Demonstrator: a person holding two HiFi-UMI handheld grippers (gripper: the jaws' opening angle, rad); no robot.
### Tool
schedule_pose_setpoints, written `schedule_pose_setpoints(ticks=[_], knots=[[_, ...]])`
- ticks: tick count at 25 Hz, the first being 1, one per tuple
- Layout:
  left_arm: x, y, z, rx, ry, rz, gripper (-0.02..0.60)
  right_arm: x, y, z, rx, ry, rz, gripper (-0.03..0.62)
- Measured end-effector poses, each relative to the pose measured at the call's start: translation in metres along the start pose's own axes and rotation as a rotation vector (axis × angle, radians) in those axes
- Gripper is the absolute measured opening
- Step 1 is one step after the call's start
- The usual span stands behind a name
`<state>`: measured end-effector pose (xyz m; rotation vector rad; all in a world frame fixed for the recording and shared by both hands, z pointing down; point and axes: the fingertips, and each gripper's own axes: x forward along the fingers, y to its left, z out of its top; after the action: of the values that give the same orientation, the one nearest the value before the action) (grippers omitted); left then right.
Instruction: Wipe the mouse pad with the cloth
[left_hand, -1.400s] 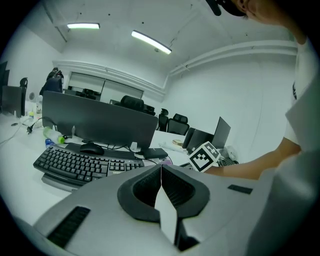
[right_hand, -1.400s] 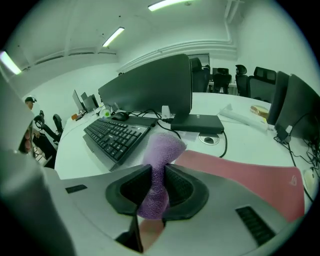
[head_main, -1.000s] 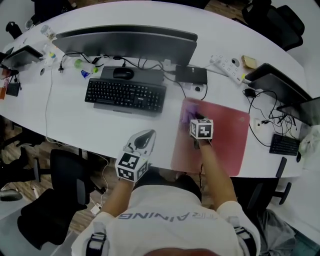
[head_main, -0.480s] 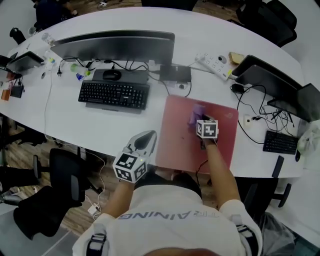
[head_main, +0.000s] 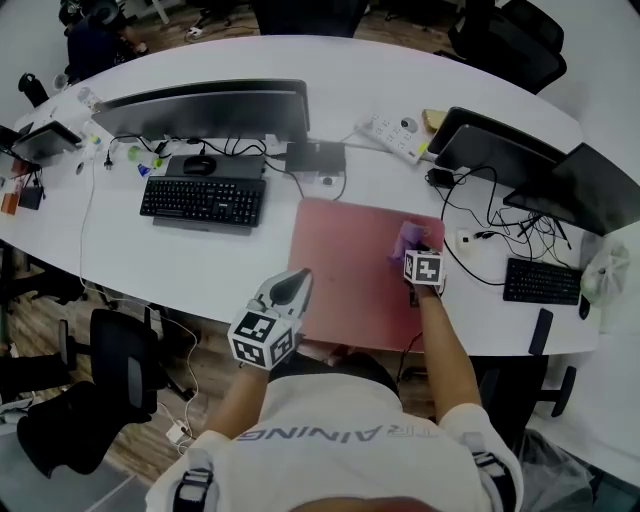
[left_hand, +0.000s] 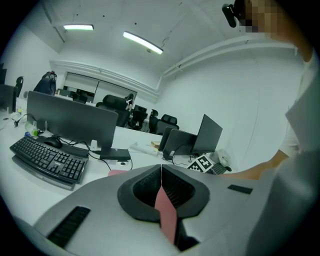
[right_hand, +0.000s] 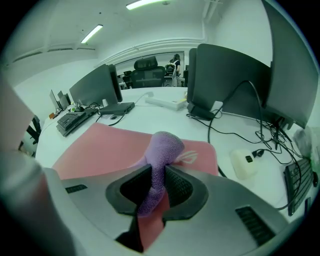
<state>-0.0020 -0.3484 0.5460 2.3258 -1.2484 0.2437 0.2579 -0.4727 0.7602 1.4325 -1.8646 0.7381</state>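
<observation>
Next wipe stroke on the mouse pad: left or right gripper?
Right. The right gripper is shut on the purple cloth, which sits on the pink mouse pad near its far right corner. The left gripper is shut, empty, by the pad's left edge.

White curved desk (head_main: 200, 255), pink mouse pad (head_main: 350, 270) near its front edge, black keyboard (head_main: 203, 201), monitor (head_main: 200, 108), power strip (head_main: 393, 135)

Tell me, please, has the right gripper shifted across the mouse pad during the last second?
Yes. The right gripper, shut on the purple cloth, has slid rightwards over the mouse pad, from near its left edge to near its right edge.
</observation>
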Motion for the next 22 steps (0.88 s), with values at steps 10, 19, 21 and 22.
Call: schedule_pose_setpoints(ticks=[10, 19, 21, 22], knots=[[0.01, -0.033, -0.013, 0.001, 0.015, -0.006, 0.032, -0.028, -0.078, -0.024, 0.045, -0.014, -0.091, 0.094], [-0.003, -0.024, -0.004, 0.037, 0.02, -0.034, 0.032, -0.076, -0.045, -0.015, 0.105, -0.148, -0.023, 0.094], [-0.009, -0.015, -0.002, 0.047, 0.025, -0.043, 0.032, -0.092, -0.018, -0.004, 0.114, -0.193, 0.004, 0.094], [-0.013, -0.01, 0.0, 0.053, 0.026, -0.047, 0.032, -0.099, -0.002, 0.002, 0.111, -0.212, 0.015, 0.094]])
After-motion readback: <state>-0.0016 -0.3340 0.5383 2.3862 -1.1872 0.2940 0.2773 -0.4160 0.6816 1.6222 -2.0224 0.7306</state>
